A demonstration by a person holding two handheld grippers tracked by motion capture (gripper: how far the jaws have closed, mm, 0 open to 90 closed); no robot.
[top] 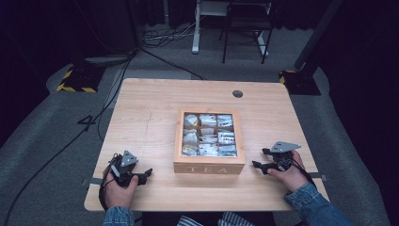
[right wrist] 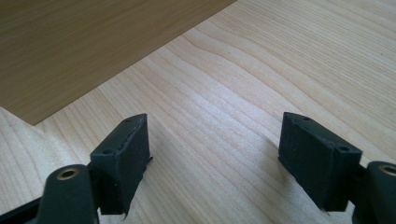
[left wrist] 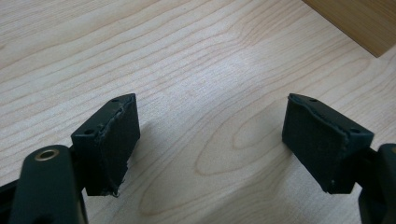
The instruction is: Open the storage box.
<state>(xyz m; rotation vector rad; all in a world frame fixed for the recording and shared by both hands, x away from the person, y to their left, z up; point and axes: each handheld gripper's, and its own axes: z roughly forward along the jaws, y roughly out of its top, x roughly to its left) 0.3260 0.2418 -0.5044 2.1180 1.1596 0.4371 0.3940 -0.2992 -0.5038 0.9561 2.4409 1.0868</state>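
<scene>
Tea box (top: 209, 141) at frame centre on worktop (top: 146, 122), lid shut. Left gripper (top: 147, 173) lower left, right gripper (top: 256, 164) lower right, both gaping wide, empty, flanking box. Risk: uneven approach shoves box sideways; lid edge may slip off pads.

Light wood-grain table (top: 150, 117), darker brown tea box (top: 209, 166), black tongs (top: 147, 175).

Tea box (top: 209, 162) at the table's (top: 150, 117) middle, nearer the front edge; left gripper (top: 143, 175) left of it, right gripper (top: 259, 159) right, both apart from it.
</scene>
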